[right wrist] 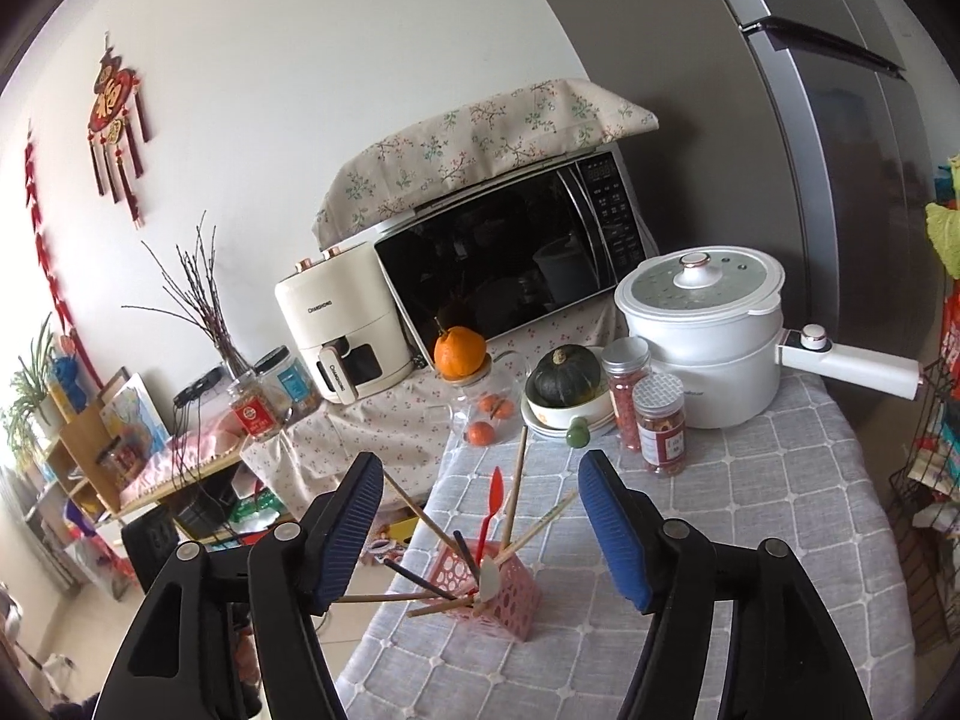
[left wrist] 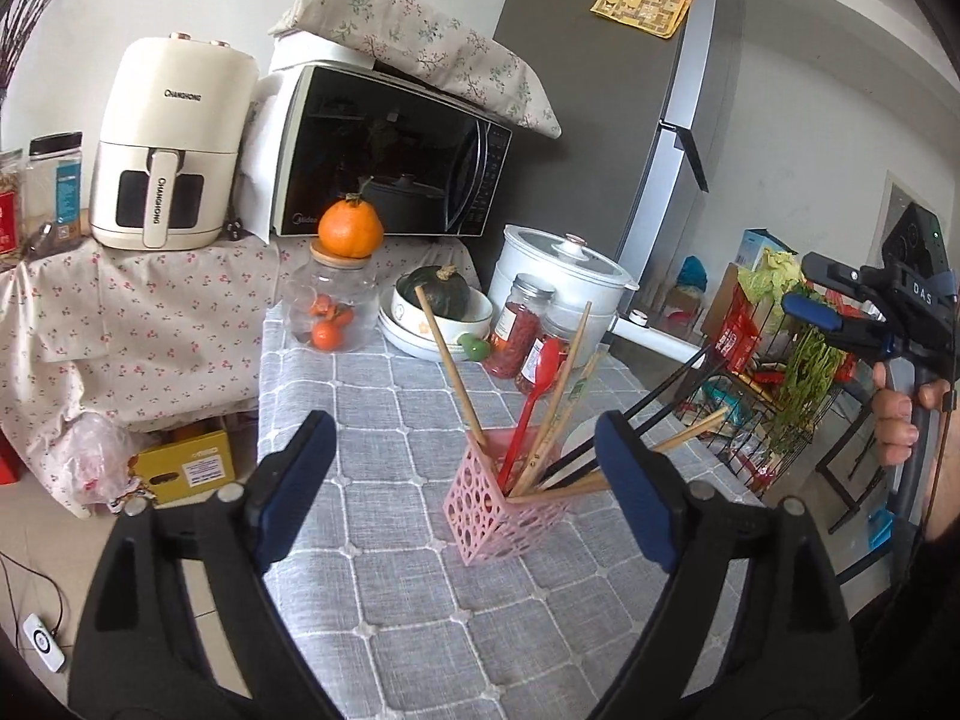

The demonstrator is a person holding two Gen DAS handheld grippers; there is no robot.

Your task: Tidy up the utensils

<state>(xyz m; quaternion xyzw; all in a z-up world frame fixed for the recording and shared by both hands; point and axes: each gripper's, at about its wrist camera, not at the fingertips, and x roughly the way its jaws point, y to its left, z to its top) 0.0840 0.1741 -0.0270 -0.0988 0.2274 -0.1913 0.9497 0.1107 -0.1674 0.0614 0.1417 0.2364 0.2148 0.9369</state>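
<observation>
Utensils stand in pink holder [left wrist: 492, 516]; left gripper [left wrist: 465, 468] and right gripper [right wrist: 480, 516] jaws wide, empty.

Bare tablecloth [left wrist: 384, 546] around pink utensil holder [left wrist: 489, 510]; jars [left wrist: 521, 330] well behind.

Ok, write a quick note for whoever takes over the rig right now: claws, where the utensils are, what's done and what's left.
Left claw: open, empty.
Right claw: open, empty.
Utensils: wooden chopsticks, red spoon, dark chopsticks and a white spoon all stand in the pink holder on the grey checked tablecloth.
Done: no utensils visible loose on the table.
Left: maybe straighten the leaning chopsticks.
</observation>
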